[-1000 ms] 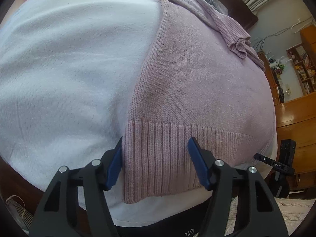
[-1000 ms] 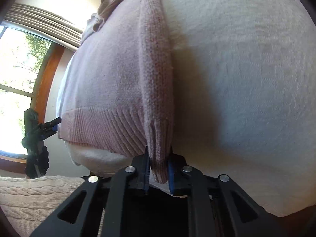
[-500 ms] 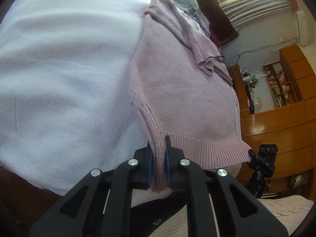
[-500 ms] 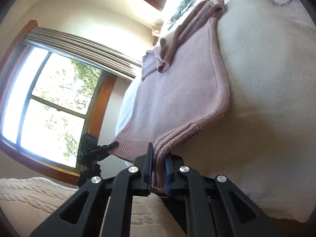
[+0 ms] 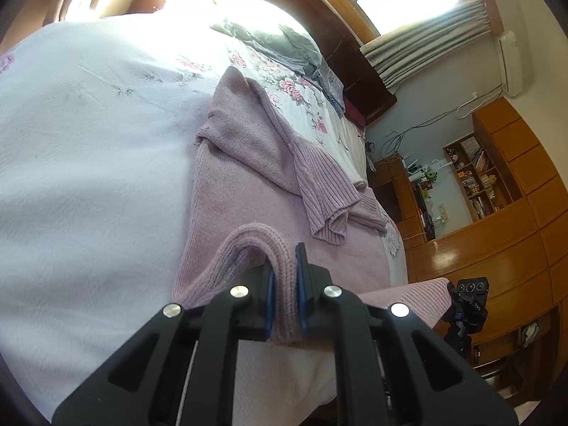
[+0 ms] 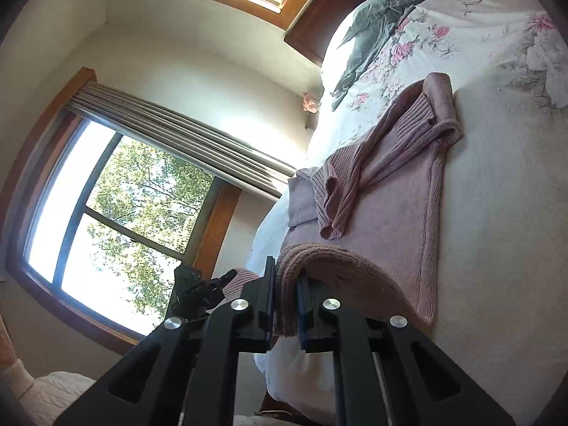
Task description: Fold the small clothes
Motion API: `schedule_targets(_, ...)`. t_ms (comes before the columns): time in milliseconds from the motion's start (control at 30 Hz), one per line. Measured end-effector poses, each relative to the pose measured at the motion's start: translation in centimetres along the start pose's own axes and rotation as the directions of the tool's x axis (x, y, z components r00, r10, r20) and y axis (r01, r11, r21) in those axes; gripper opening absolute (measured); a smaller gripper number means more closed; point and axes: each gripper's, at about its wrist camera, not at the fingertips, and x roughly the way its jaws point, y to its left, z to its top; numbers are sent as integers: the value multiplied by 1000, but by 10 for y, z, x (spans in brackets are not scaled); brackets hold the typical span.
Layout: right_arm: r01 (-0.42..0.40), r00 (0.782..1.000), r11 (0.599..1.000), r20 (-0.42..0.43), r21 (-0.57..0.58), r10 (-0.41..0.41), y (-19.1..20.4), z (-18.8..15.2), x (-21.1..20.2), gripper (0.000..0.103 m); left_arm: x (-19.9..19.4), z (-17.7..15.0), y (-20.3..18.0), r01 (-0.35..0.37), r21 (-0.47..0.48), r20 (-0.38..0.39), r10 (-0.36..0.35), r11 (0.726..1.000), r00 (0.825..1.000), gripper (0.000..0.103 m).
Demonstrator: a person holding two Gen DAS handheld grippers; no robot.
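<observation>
While lying on white bedspread [image 5: 88, 163] | pink ribbed-hem knit sweater [image 5: 248, 195] lifted at hem corners | left gripper [image 5: 284, 301] clamped on hem | right gripper [image 6: 285, 305] clamped on hem

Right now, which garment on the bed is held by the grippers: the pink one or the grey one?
The pink sweater: both the left gripper and right gripper pinch its ribbed hem. The grey garment lies crumpled and untouched near the headboard.
</observation>
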Motion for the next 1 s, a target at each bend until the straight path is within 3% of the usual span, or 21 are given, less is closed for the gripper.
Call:
schedule_targets(167, 51, 998, 993, -29, 102, -49, -52, 31, 28, 10, 42, 34, 39, -59, -97, -16, 58, 994, 998, 9)
schedule_targets(300, 70, 997, 978, -38, 196, -64, -91, 49, 46, 10, 73, 49, 56, -115, -115, -47, 110, 987, 993, 9)
schedule_targets(433, 91, 996, 966, -45, 244, -82, -110, 62, 52, 10, 87, 62, 61, -111, -125, -63, 104, 986, 993, 13)
schedule_targets(567, 113, 993, 960, -63, 258, -101, -112, 71, 50, 21, 84, 71, 62, -85, -136, -90, 73, 987, 993, 14)
schedule_targets(633, 125, 992, 960, -31, 251, -121, -111, 73, 40, 36, 79, 72, 67, -43, -173, -86, 28, 984, 996, 23)
schedule_targets(667, 126, 992, 960, -17, 251, -126, -112, 76, 36, 38, 75, 72, 72, -27, -199, -73, 13, 980, 997, 30)
schedule_targets(700, 130, 991, 960, -9, 248, -132, -111, 77, 31, 38, 68, 73, 76, -24, -219, -46, 14, 976, 999, 51)
schedule_targets(733, 146, 989, 961, -8, 235, -148, -109, 77, 28, 38, 59, 73, 78, -32, -226, -12, 30, 974, 999, 58)
schedule_targets(867, 243, 970, 961, -42, 129, -239, -91, 76, 26, 38, 31, 81, 73, -57, -169, 60, 68, 984, 996, 58)
schedule_targets(1000, 341, 937, 940, -77, -5, -340, -67, 76, 39, 43, 38, 86, 48, -145, -17, 30, 145, 989, 989, 63)
